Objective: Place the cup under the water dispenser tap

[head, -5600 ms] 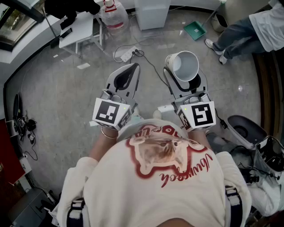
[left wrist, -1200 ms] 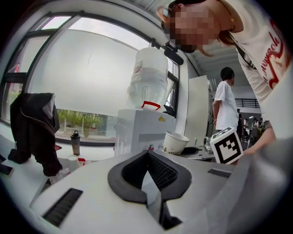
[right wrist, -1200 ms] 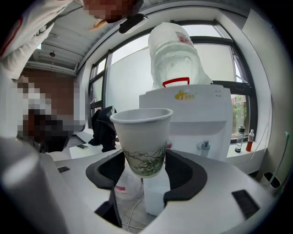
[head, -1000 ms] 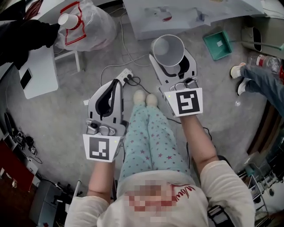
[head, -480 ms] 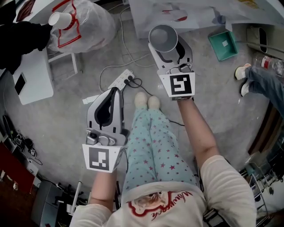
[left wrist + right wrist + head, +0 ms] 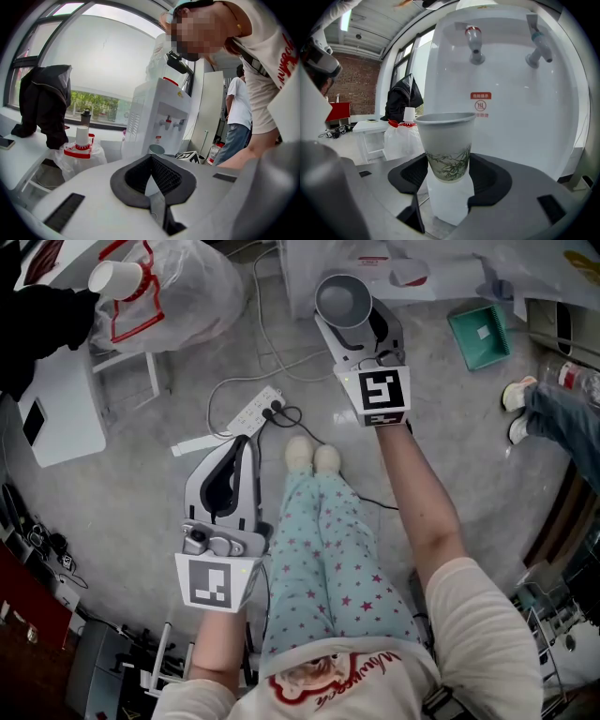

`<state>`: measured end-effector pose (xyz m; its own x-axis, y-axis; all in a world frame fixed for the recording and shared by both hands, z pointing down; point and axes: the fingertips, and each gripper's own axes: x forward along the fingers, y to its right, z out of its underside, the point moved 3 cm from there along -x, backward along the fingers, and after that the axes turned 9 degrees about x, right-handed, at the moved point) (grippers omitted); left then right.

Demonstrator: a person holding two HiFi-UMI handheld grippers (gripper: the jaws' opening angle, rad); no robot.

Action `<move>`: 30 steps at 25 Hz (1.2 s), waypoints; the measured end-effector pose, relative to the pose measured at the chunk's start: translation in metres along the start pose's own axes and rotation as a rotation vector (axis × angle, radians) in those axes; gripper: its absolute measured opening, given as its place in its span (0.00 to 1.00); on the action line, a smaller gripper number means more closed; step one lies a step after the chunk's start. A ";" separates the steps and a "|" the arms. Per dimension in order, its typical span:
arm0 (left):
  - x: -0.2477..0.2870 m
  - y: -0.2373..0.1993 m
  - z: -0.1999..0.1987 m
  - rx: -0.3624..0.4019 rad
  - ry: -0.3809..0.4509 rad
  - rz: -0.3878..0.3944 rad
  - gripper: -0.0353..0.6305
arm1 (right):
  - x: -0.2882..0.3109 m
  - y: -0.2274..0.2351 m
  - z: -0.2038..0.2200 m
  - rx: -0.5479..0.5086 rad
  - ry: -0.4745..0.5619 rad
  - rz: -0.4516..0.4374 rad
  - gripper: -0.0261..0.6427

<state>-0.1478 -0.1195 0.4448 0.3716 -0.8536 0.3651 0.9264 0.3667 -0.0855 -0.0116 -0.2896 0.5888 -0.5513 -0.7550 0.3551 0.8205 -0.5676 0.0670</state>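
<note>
Right gripper (image 6: 449, 172) clamps the paper cup (image 6: 446, 140) low on its wall (looks light, thin, easily crushed: squeeze gently); left gripper (image 6: 152, 159) closed, empty.

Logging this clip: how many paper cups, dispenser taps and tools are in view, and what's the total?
Paper cups: 2 (held cup; second cup atop the plastic bag)
Dispenser taps: 2 (red tap; blue tap)
Tools: 2 (left tool; right tool)
Total: 6
</note>
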 end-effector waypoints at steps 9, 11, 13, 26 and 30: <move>0.003 -0.001 0.016 -0.024 -0.009 0.004 0.08 | 0.017 0.007 0.021 0.011 -0.023 0.000 0.47; 0.005 -0.001 0.018 -0.035 -0.019 0.001 0.08 | 0.020 0.008 0.026 0.018 -0.033 0.001 0.47; 0.006 -0.001 0.020 -0.028 -0.022 0.001 0.08 | 0.023 0.009 0.030 0.024 -0.039 -0.002 0.47; 0.008 0.005 0.024 -0.057 -0.034 0.014 0.08 | 0.026 0.008 0.035 0.041 -0.080 0.031 0.47; 0.008 0.006 0.027 -0.062 -0.040 0.021 0.08 | 0.025 0.009 0.031 0.056 -0.067 0.038 0.48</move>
<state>-0.1406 -0.1140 0.4722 0.3889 -0.8300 0.3998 0.9211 0.3594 -0.1499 -0.0131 -0.3039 0.6276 -0.5100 -0.7508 0.4197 0.8487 -0.5185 0.1037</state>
